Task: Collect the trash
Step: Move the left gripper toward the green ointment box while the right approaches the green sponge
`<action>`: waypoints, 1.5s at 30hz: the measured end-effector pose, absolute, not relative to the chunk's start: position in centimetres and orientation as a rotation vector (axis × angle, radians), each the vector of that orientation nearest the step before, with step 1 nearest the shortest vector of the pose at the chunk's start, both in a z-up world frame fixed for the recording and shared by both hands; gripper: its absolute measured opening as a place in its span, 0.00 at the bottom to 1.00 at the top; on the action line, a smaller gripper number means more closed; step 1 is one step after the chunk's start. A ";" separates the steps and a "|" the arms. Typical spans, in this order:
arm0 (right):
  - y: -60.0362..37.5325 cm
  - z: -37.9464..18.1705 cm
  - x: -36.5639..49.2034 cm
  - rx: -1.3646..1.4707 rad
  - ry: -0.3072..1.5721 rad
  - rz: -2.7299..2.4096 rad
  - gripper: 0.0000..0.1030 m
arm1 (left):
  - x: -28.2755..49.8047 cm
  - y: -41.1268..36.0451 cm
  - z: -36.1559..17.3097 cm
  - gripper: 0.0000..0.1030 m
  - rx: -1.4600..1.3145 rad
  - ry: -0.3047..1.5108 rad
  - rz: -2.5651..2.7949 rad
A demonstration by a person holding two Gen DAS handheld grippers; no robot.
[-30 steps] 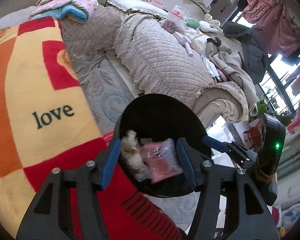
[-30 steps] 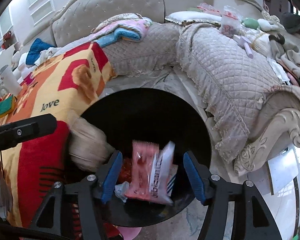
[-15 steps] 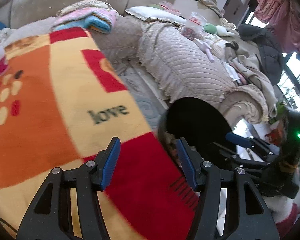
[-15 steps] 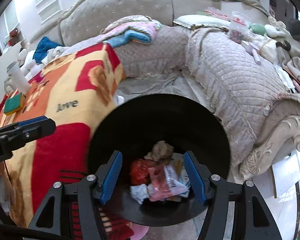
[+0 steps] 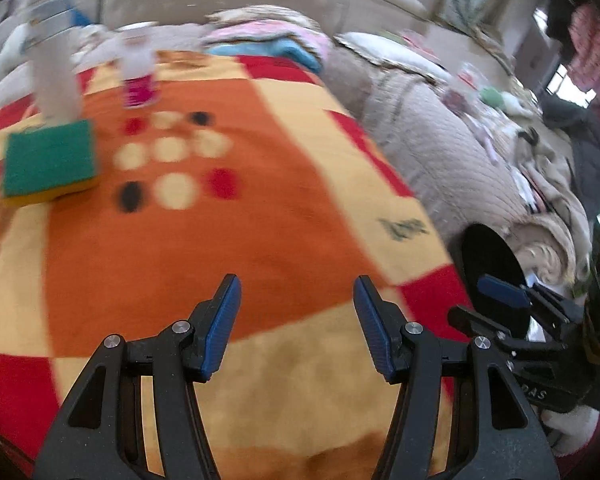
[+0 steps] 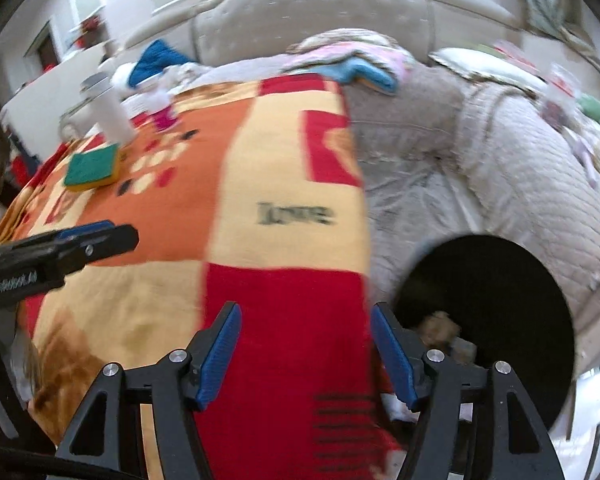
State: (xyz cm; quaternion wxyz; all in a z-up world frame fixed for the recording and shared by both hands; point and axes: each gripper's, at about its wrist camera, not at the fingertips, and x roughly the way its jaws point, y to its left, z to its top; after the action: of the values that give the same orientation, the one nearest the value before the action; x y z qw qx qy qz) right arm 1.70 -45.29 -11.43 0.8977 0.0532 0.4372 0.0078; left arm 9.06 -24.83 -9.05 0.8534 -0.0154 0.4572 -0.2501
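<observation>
black bin (image 6: pixel 500 280) beside blanket (image 6: pixel 260 280): holds crumpled wrappers (image 6: pixel 440 326), light, soft, crushable; pinch by a loose edge. left gripper (image 5: pixel 298 320) released, empty. right gripper (image 6: pixel 306 354) empty, jaws opening.

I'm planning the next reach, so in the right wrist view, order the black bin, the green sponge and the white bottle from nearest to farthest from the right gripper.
From the right gripper, whose jaws are opening with nothing between them:
1. Black bin, just right of the fingers, trash inside.
2. Green sponge, far left on the blanket.
3. White bottle, upright just behind the sponge.
</observation>
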 end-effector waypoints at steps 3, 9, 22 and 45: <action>-42.6 -11.3 2.9 0.084 0.905 0.064 0.63 | 10.5 -20.7 -8.6 0.56 -0.065 0.945 -0.458; -38.1 -11.2 5.8 0.045 0.910 0.142 0.64 | 14.6 -12.1 -7.2 0.59 -0.144 0.897 -0.291; -34.6 -11.4 8.5 0.009 0.931 0.177 0.65 | 21.7 -7.1 -10.0 0.55 -0.415 0.937 -0.320; -31.1 -10.1 11.3 0.127 0.933 0.236 0.79 | 13.1 -4.9 -8.3 0.50 -0.228 0.964 -0.356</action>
State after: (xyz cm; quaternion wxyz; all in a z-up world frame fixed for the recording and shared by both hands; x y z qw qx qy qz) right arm 11.30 -31.13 -10.07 0.8844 0.0610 0.4485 0.1135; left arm 13.12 -4.91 -8.26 0.8647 -0.1087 0.4599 -0.1701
